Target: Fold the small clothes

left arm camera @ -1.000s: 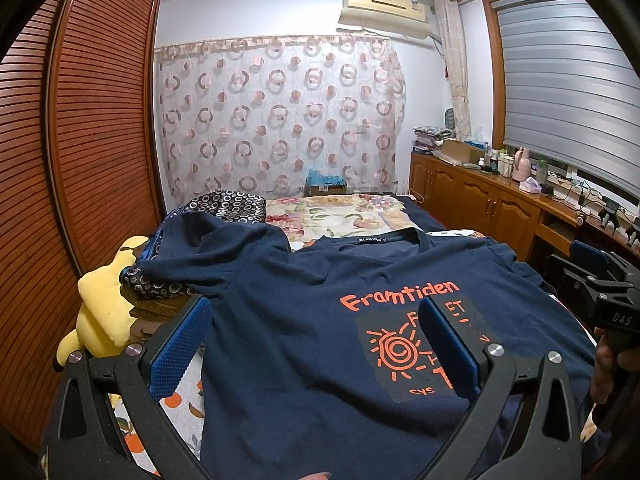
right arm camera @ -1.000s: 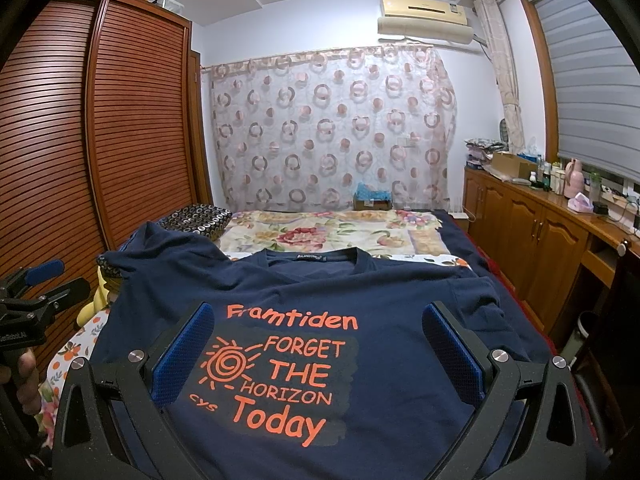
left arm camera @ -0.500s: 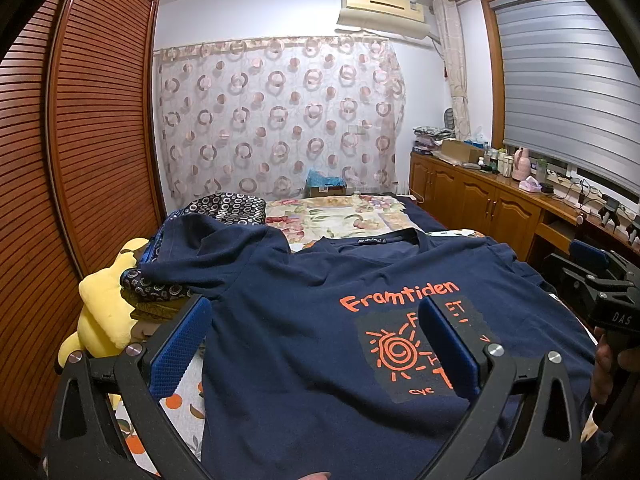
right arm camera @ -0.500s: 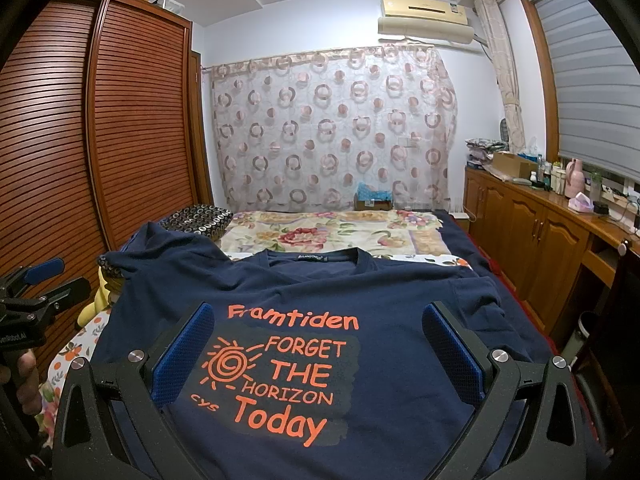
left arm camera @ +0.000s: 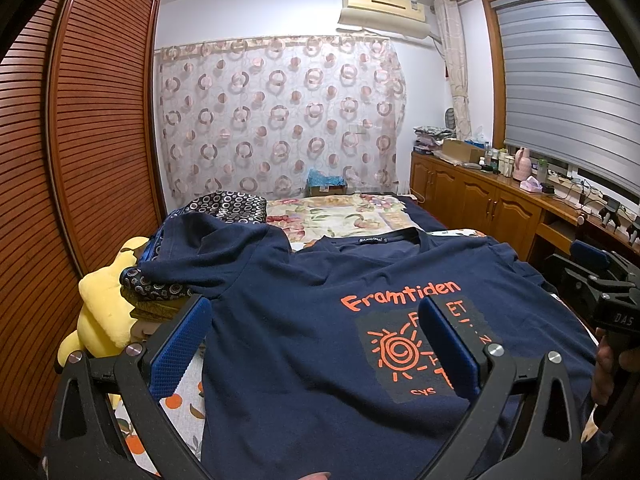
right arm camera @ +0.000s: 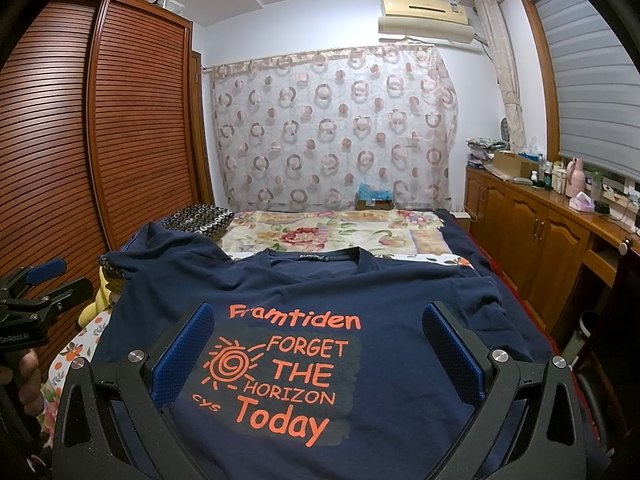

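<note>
A navy T-shirt with an orange "Framtiden" print lies spread face up on the bed; it also shows in the right wrist view. Its left sleeve drapes over a pile of clothes. My left gripper is open and empty, hovering over the shirt's lower left part. My right gripper is open and empty, hovering over the print. Each gripper shows at the edge of the other's view: the right one and the left one.
A yellow plush toy and stacked patterned clothes lie at the bed's left edge. A floral quilt covers the far bed. A wooden wardrobe stands left, a wooden cabinet right.
</note>
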`<state>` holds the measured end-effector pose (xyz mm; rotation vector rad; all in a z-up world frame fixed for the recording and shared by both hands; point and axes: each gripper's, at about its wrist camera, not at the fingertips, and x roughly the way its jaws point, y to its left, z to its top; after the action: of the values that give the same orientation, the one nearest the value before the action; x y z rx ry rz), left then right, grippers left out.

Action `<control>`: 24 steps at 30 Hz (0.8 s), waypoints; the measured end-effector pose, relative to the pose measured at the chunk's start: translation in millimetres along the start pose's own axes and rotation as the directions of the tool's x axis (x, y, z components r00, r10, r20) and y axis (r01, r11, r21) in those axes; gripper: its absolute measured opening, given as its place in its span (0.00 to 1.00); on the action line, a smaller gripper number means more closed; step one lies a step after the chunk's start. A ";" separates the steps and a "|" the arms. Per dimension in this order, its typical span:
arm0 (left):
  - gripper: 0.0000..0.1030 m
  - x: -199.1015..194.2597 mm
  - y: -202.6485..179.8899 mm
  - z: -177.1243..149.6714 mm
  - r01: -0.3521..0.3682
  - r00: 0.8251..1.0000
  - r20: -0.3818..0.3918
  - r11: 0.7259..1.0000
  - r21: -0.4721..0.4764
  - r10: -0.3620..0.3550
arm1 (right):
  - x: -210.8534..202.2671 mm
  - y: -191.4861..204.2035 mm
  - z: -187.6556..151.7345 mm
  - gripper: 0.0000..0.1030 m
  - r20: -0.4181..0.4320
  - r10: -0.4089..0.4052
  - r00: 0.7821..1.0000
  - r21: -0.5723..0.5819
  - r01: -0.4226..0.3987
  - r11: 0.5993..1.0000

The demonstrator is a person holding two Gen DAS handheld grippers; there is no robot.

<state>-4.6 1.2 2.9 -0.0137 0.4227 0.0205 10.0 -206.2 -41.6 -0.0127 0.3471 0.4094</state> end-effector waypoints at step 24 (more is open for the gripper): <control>1.00 4.2 7.7 8.2 0.000 0.999 -0.036 1.000 -0.015 -0.001 | 9.1 1.9 -2.2 1.00 -0.033 0.023 0.999 0.000 -0.023 1.000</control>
<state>2.4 9.2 8.6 -0.0285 0.4589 0.0229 16.4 -201.1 -46.6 -0.0154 0.3802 0.4328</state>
